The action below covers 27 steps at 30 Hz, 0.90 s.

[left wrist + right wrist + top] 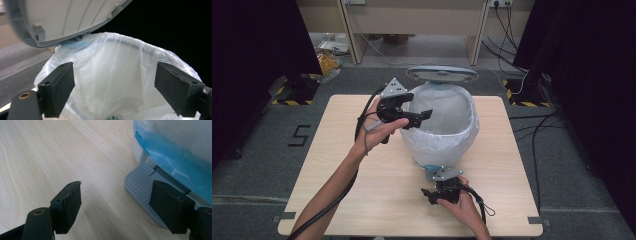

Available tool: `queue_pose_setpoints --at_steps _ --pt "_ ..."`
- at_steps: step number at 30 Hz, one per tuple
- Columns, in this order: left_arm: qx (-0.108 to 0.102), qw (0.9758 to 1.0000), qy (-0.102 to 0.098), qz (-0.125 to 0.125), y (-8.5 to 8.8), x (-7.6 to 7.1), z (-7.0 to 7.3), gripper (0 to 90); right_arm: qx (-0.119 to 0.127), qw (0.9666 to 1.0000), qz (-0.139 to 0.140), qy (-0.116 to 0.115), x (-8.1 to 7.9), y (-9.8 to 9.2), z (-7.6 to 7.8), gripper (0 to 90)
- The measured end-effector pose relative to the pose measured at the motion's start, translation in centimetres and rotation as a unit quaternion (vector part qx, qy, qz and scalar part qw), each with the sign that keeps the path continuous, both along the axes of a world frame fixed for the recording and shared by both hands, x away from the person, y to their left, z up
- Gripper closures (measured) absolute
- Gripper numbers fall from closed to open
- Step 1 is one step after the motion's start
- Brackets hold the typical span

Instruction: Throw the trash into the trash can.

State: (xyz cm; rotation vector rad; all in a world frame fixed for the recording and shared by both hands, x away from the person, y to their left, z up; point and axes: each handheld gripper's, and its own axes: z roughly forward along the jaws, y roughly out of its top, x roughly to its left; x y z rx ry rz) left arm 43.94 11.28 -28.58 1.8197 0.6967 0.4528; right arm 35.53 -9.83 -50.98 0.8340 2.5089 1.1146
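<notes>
High view shows us a white pedal bin [439, 125] standing upright on the far middle of the wooden surface [362, 195], its long axis vertical, its mouth facing up and its lid [442, 74] swung up at the far edge. A clear bin liner [447, 140] is folded over the rim, with blue plastic beneath it at the foot of the bin. We hold the left gripper [419, 116] at the bin's near-left rim, pointing across the open mouth; in the left gripper view its jaws stand well apart with nothing pressed between the pads, the liner [107, 82] spreading below and the raised lid [62, 17] above. Something small and dark lies at the bottom of the liner, too small to name. We rest the right gripper [434, 192] low on the surface just in front of the bin; in the right gripper view its jaws appear parted, one pad over the grey foot pedal [141, 187], clamped on nothing we can see. We judge the lid is being held up by that pedal while something is dropped in. Next we would draw the left gripper clear of the rim, then ease off the pedal so the lid drops gently.
</notes>
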Motion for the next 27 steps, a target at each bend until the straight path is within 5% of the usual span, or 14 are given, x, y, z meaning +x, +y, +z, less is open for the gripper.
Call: queue_pose_setpoints --at_steps 15,27 --pt "-0.008 0.9999 -0.011 0.010 4.4 -2.8 -0.5 14.8 -0.002 1.0000 0.000 -0.002 0.0 0.0 0.0 25.4" --pt "-0.013 0.9997 0.001 0.022 7.6 -5.0 -3.3 15.0 -0.001 1.0000 -0.001 0.000 0.0 0.0 0.0 25.4"
